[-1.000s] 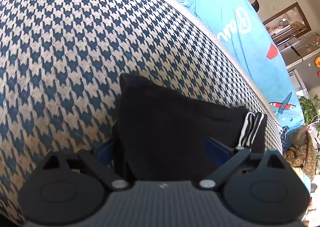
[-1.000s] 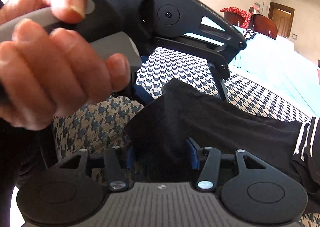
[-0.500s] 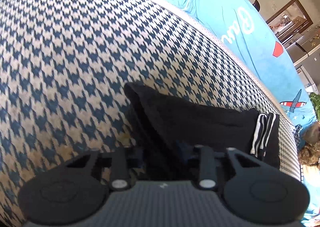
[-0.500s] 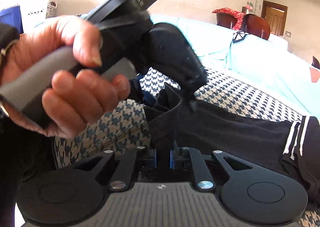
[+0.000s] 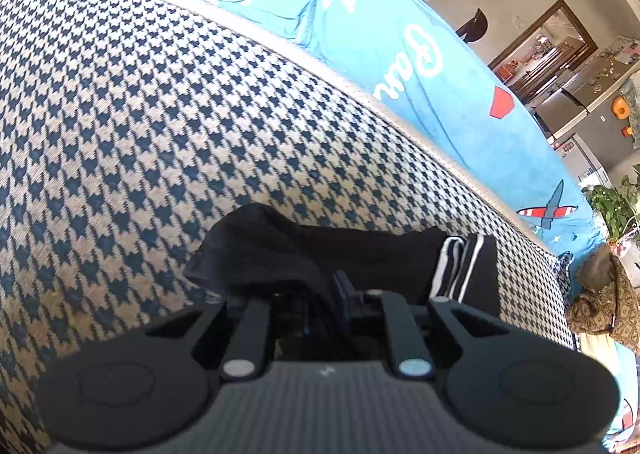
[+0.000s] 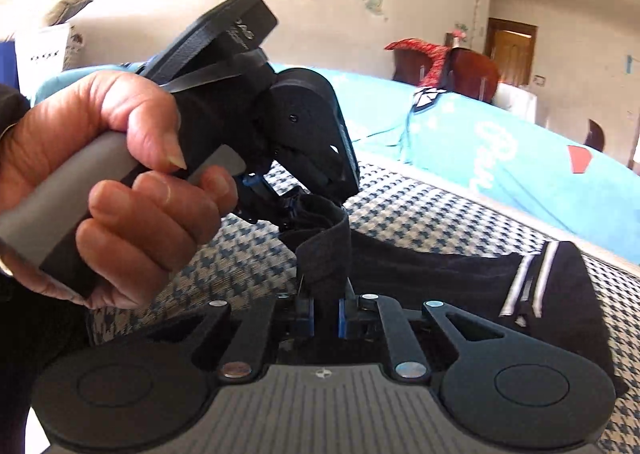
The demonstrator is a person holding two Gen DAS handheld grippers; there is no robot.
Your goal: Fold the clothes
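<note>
Black garment (image 6: 420, 266) with white stripes lies on the houndstooth cushion (image 5: 160, 114), near edge clamped by both right gripper (image 6: 325, 312) and left gripper (image 5: 324, 306); judged light, limp, best held at hem corners.

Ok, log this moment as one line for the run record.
stage: lifting edge | left tool: shut on black garment | right tool: shut on same edge | surface: houndstooth cushion | striped end: flat

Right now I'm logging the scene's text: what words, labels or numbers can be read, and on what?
"Bau", white script, cut off by the checked cover: blue sheet.
Round white logo further along that sheet: unreadable.
Small emblem on each gripper body: no letters legible.
Black garment: white stripes only, no text.
</note>
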